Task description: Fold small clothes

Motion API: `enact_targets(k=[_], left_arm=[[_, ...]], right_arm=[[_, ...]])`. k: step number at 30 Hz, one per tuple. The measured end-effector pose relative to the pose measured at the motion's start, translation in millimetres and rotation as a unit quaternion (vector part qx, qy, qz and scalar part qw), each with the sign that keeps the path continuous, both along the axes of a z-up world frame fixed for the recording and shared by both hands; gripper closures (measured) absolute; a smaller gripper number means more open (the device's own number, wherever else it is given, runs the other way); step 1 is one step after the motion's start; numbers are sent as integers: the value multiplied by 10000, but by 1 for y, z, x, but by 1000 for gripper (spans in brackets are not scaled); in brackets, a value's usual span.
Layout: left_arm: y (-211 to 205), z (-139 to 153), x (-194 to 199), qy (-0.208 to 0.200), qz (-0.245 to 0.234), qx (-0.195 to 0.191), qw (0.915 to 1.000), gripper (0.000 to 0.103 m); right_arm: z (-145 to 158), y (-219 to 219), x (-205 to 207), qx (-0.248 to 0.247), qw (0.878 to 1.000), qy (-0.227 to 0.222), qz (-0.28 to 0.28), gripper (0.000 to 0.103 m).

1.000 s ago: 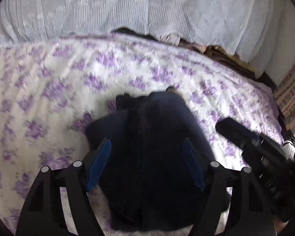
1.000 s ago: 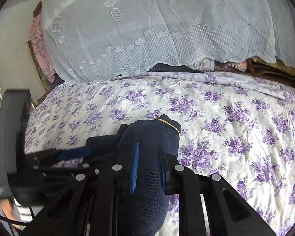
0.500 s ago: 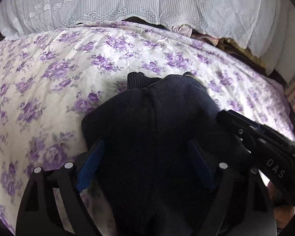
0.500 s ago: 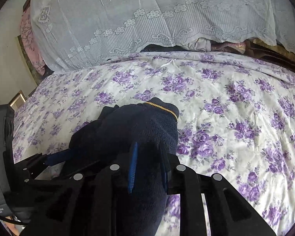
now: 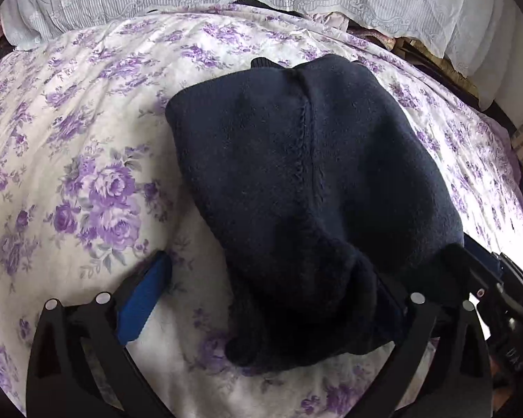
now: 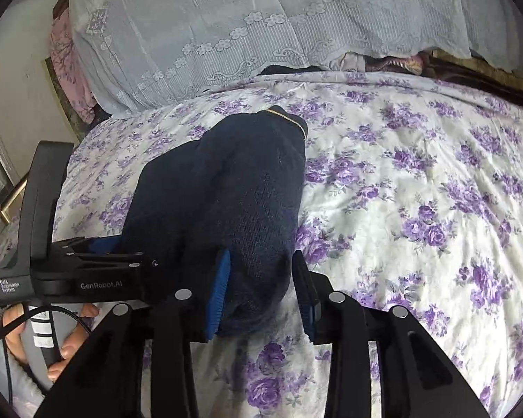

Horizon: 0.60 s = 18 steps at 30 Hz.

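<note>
Both my grippers have just been opening: my left gripper (image 5: 275,299) is standing wide, my right gripper (image 6: 261,289) partly open, gripping nothing. Between them the dark navy knit garment (image 5: 307,174) is lying folded on the floral bed (image 5: 87,160), stretching toward twelve o'clock.

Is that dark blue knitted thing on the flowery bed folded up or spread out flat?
Folded. The dark blue garment lies as a thick, rounded bundle on the bedspread, with another layer's edge poking out beneath its far end.

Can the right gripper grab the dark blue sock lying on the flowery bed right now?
Probably yes. The right gripper has just been opening, and the dark blue sock's near end already lies between its fingers, on the floral bedsheet, with nothing in the way.
</note>
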<state>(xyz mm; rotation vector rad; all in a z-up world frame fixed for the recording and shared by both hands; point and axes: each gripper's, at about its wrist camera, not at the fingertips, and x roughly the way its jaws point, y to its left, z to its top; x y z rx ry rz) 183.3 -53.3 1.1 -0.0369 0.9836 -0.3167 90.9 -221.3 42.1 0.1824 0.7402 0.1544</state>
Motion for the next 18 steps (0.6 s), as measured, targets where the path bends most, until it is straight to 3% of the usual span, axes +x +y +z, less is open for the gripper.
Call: enact_targets(k=[7,11,18], left_arm=[[1,4,-7,-104,111,21,9999,4],[1,11,-14,-264,132,55,9996,4],[1,24,-17,-483,71,75,9988,5]], right_arm=[[-4,0,-6,9,9998,-163,-89,59],[-3,-13,-10,325,9990,-239,-209,47],[9,-15,-18,384,9971,-589,-296,47]])
